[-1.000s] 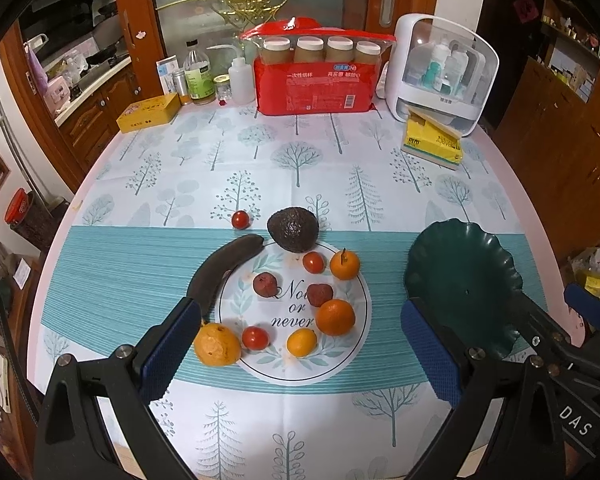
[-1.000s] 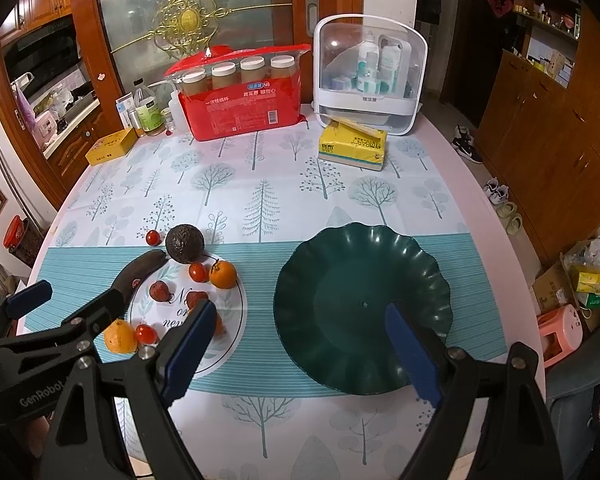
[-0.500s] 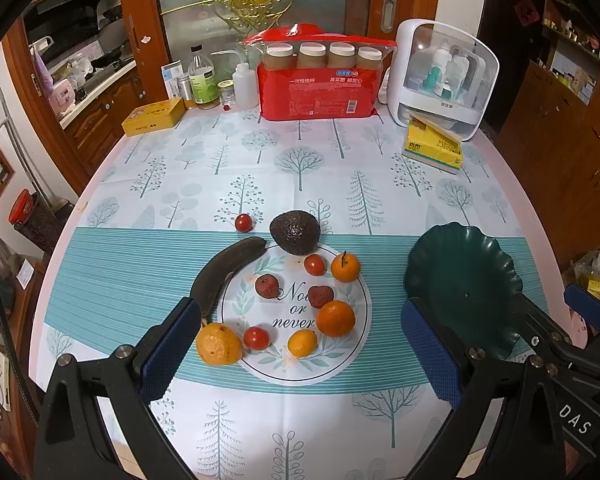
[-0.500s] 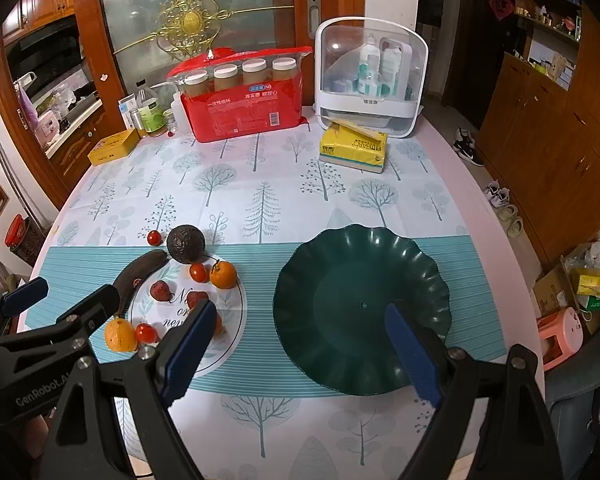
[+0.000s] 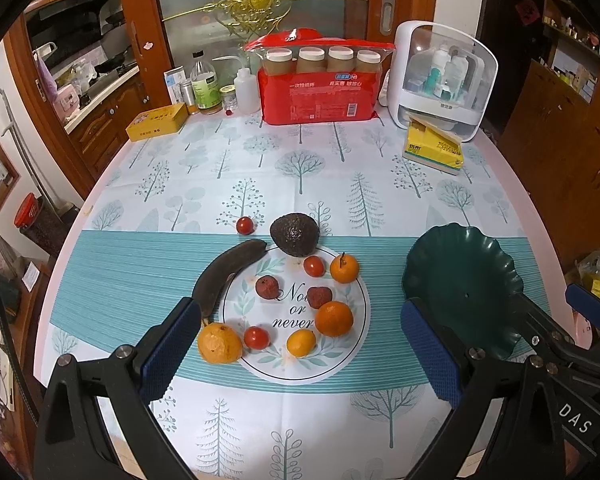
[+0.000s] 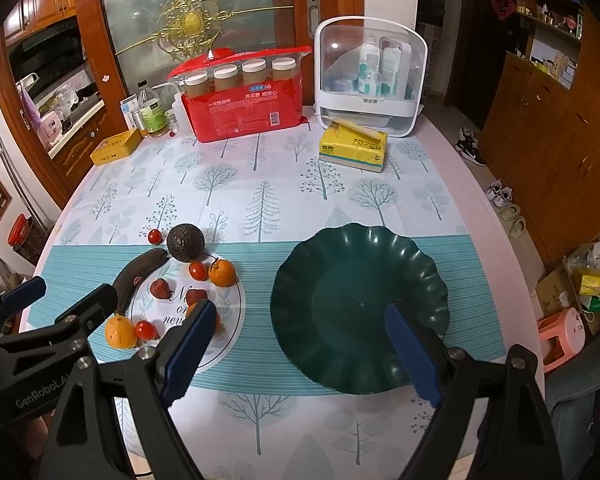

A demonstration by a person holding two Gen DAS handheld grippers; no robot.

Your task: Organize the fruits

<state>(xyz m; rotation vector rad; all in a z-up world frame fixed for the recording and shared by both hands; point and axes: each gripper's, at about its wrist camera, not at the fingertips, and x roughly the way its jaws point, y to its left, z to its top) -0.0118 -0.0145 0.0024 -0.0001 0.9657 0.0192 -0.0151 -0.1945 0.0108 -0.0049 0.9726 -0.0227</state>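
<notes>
Both the left gripper [image 5: 300, 344] and right gripper [image 6: 300, 344] hung with jaws released and empty, barely shifted from a second earlier, as the fruits [image 5: 296, 292] lay untouched at centre frame, the green plate [image 6: 360, 304] bare.

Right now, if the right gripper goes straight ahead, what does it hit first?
Probably the green plate: the right gripper, jaws open and empty, frames its near half. Depth is unclear.
</notes>
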